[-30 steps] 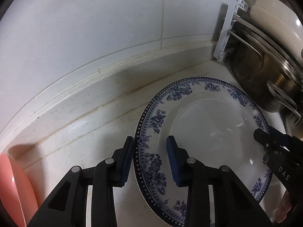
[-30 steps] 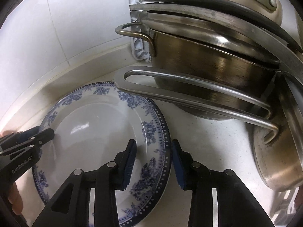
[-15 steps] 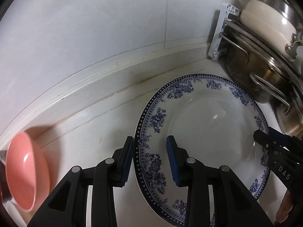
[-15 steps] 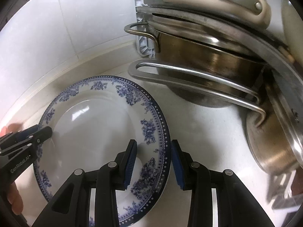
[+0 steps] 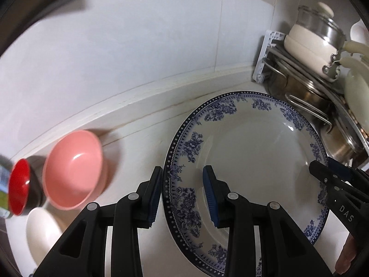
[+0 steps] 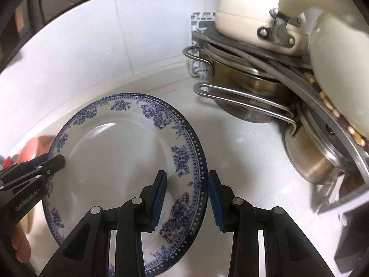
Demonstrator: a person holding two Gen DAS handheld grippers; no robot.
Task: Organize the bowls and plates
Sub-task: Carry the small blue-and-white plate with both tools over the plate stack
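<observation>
The left gripper point(image 5: 182, 196) has its two blue-padded fingers astride the left rim of the plate point(image 5: 249, 161), one finger outside the edge and one over the flowered border; a gap shows on each side of the rim, so whether the pads actually pinch it cannot be told. The right gripper point(image 6: 187, 198) straddles the opposite rim of the plate point(image 6: 110, 161) the same way, the inner finger over the white centre and the outer finger past the dotted edge, and again contact cannot be told. From the left wrist view the right gripper point(image 5: 322, 173) shows at the far right side of the plate. The plate sits tilted above the white counter point(image 6: 242, 161), between the two pairs of fingers. To the left of the left fingers a pink bowl point(image 5: 73, 170) leans on its side, with a red bowl point(image 5: 19, 187) just beyond it and a white dish point(image 5: 43, 230) below them. Ahead and to the right of the right fingers stand stacked steel pots point(image 6: 249, 92), a cream pot point(image 6: 253, 23) on top.
</observation>
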